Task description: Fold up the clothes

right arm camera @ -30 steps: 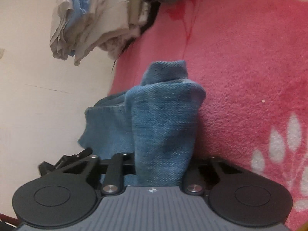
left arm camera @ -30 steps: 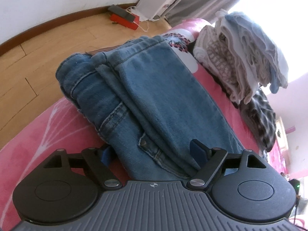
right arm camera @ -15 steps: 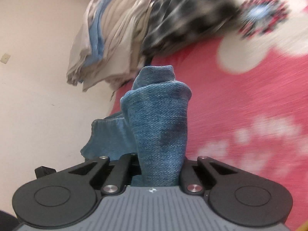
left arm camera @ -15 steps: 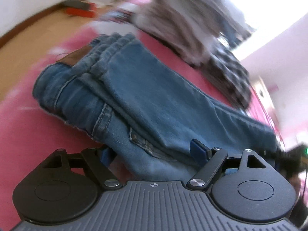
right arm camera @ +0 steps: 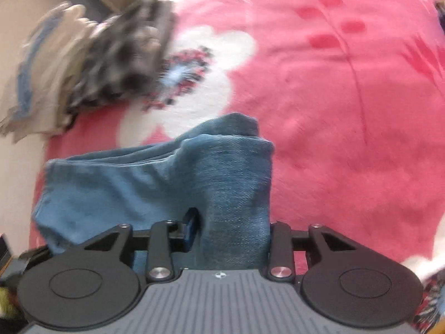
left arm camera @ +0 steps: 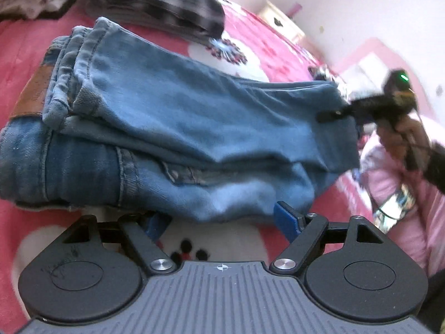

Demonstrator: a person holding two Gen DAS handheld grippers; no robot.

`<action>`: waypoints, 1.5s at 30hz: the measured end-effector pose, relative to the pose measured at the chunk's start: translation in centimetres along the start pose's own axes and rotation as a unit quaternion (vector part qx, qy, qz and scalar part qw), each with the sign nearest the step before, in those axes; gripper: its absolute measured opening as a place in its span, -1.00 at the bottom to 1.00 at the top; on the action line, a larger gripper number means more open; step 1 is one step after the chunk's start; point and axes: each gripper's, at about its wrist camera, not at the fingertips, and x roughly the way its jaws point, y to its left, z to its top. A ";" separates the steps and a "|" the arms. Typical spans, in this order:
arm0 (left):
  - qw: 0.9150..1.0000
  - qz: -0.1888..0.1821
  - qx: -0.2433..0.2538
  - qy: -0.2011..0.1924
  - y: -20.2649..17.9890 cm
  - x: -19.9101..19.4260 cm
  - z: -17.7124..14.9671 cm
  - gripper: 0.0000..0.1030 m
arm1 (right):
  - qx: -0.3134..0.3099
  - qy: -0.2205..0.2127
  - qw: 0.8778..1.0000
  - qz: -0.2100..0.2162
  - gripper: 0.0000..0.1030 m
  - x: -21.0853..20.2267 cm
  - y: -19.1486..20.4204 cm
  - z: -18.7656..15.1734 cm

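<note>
we had the folded jeans (left arm camera: pixel 178 117) lying on the pink flowered blanket (right arm camera: pixel 347 89), just in front of the checked garment (left arm camera: pixel 155 8) and the pale stack of clothes (right arm camera: pixel 36 83) behind it. in the left wrist view the bundle's long axis ran straight across us, waistband and leather patch at the left, the folded-over end at the right.

our left gripper (left arm camera: pixel 222 217) stood wide, and it lay against the near long edge of the bundle: the denim bulged down between the blue pads, but we could see neither pad pressing on it, so we judged it was holding nothing. our right gripper (right arm camera: pixel 230 231) was at the far right end of the bundle, and its jaws were opening. a thick fold of denim stood up between them; a gap showed beside the left pad (right arm camera: pixel 190 228), while the right pad was hidden behind the cloth, so we took it that the grip was coming off.

so the relation we cared about was this: the jeans lay directly ahead of the left hand, side-on, and end-on to the right hand. we judged the right hand the nearer for any last tuck at that end, and the left better placed to press or slide the bundle along its length.
</note>
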 end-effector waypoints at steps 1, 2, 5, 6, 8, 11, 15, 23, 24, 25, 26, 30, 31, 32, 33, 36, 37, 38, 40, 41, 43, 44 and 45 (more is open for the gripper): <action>1.000 0.006 0.002 0.000 0.2 -0.7 -0.3 0.54 | -0.002 -0.002 1.000 -0.007 -0.16 -0.3 0.3 -0.1; 1.000 0.013 0.001 -0.001 0.5 -1.5 -0.6 0.54 | -0.008 -0.006 1.000 -0.014 -0.09 -0.7 0.6 -0.3; 0.999 0.037 -0.022 -0.016 1.6 -4.6 -0.8 0.54 | -0.062 -0.025 0.993 -0.102 0.11 -2.9 2.7 -1.3; 0.998 0.044 -0.029 -0.025 2.0 -5.7 -0.8 0.54 | -0.078 -0.028 0.988 -0.129 0.13 -3.6 3.5 -1.7; 0.996 0.056 -0.038 -0.051 2.7 -7.7 -0.5 0.54 | -0.083 -0.046 0.986 -0.138 0.13 -4.9 4.6 -2.2; 0.994 0.063 -0.033 -0.086 3.3 -8.5 0.7 0.53 | -0.115 -0.082 0.985 -0.100 0.09 -6.2 7.9 -2.7; 0.992 0.059 -0.013 -0.111 4.1 -8.0 2.1 0.48 | -0.249 -0.120 0.961 -0.006 0.08 -4.8 16.3 -3.3; 0.991 0.027 -0.014 -0.134 5.9 -7.9 2.1 0.47 | -0.507 -0.056 0.858 0.051 -0.15 5.6 30.6 -8.2; 0.990 0.022 -0.016 -0.137 6.1 -7.9 2.1 0.47 | -0.524 -0.065 0.848 0.050 -0.16 6.1 31.4 -8.6; 0.990 0.016 -0.019 -0.141 6.3 -8.1 2.1 0.47 | -0.539 -0.077 0.837 0.048 -0.17 6.7 32.1 -9.0; 0.989 0.012 -0.021 -0.145 6.5 -8.2 2.0 0.47 | -0.546 -0.082 0.833 0.049 -0.21 7.1 32.4 -9.0; 0.988 0.008 -0.028 -0.150 7.3 -8.5 1.5 0.43 | -0.552 -0.076 0.829 0.049 -0.25 8.5 33.1 -9.1; 0.988 0.002 -0.033 -0.150 7.6 -8.7 1.3 0.43 | -0.557 -0.076 0.826 0.048 -0.25 8.7 33.2 -9.5; 0.988 -0.002 -0.036 -0.151 7.9 -8.8 1.2 0.43 | -0.558 -0.076 0.825 0.050 -0.25 8.8 33.3 -9.8; 0.988 -0.007 -0.039 -0.152 8.1 -8.9 1.1 0.43 | -0.559 -0.075 0.824 0.055 -0.25 8.9 33.6 -10.0; 0.987 -0.015 -0.040 -0.157 8.6 -9.4 0.7 0.44 | -0.574 -0.078 0.813 0.061 -0.25 8.9 34.0 -10.9; 0.986 -0.017 -0.043 -0.158 8.8 -9.4 0.7 0.44 | -0.579 -0.079 0.809 0.059 -0.25 9.0 34.0 -11.1; 0.986 -0.018 -0.046 -0.159 9.0 -9.5 0.6 0.44 | -0.585 -0.081 0.805 0.056 -0.26 9.1 34.1 -11.4; 0.986 -0.016 -0.053 -0.159 9.4 -9.6 0.4 0.44 | -0.587 -0.084 0.803 0.052 -0.36 9.3 34.2 -11.6; 0.985 -0.017 -0.057 -0.159 9.6 -9.7 0.3 0.43 | -0.583 -0.085 0.807 0.051 -0.68 9.5 34.3 -11.5; 0.985 -0.019 -0.065 -0.157 9.9 -9.7 0.1 0.43 | -0.564 -0.085 0.819 0.053 -0.80 9.7 34.3 -11.2; 0.985 -0.020 -0.068 -0.155 9.9 -9.6 0.0 0.43 | -0.554 -0.086 0.826 0.056 -0.82 9.6 34.3 -11.1; 0.985 -0.021 -0.071 -0.153 10.1 -9.6 -0.1 0.43 | -0.546 -0.087 0.831 0.060 -0.83 9.5 34.3 -11.0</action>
